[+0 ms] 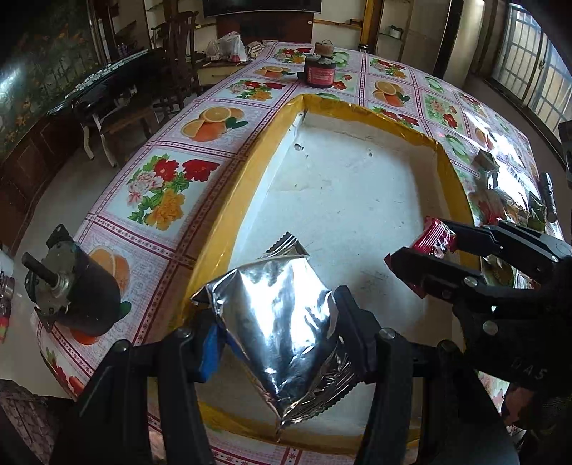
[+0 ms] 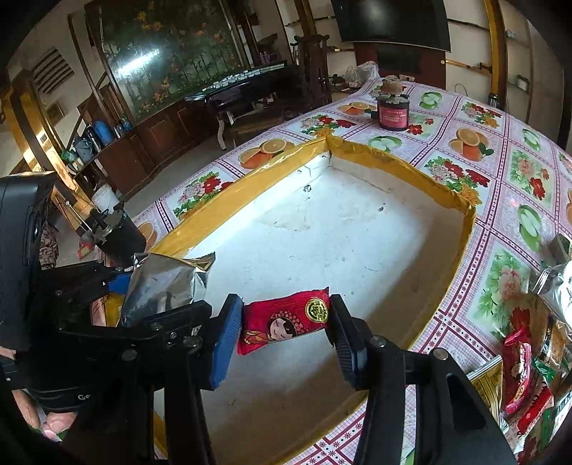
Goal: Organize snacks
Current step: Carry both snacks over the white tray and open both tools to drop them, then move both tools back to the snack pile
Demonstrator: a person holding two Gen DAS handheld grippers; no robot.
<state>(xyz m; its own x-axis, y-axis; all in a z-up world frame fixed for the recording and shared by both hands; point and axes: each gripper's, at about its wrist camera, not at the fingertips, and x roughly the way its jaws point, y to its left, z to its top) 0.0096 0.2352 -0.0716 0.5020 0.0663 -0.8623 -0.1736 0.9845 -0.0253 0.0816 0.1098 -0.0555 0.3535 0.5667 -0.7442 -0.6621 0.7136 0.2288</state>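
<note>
The silver pouch [image 1: 282, 332] hangs over the near end of the tray [image 1: 250, 186], pinched between the fingers of the left gripper [image 1: 275, 336], whose jaws stand partly apart with the crumpled foil filling the gap. The red packet [image 2: 284, 323] sits between the fingers of the right gripper [image 2: 286, 332], also above the tray's near end; its left end meets the blue pad, but at the right finger I cannot tell whether it touches, so the grip is unsure. More snacks [image 2: 529, 365] lie in a heap on the cloth just right of the tray.

The tray is a shallow white foam box with yellow tape round its rim, its floor bare and scuffed. It rests on a long table [image 1: 171, 186] under a cloth printed with oranges, flowers and green fruit. A dark jar [image 1: 320, 71] stands beyond the tray's far end, and a black motor [image 1: 75, 282] lies near the table's left corner. Around it are a black side table [image 2: 243, 93], a wooden chair [image 2: 314, 68], a wall screen [image 2: 389, 21] and a floral mural [image 2: 168, 53].
</note>
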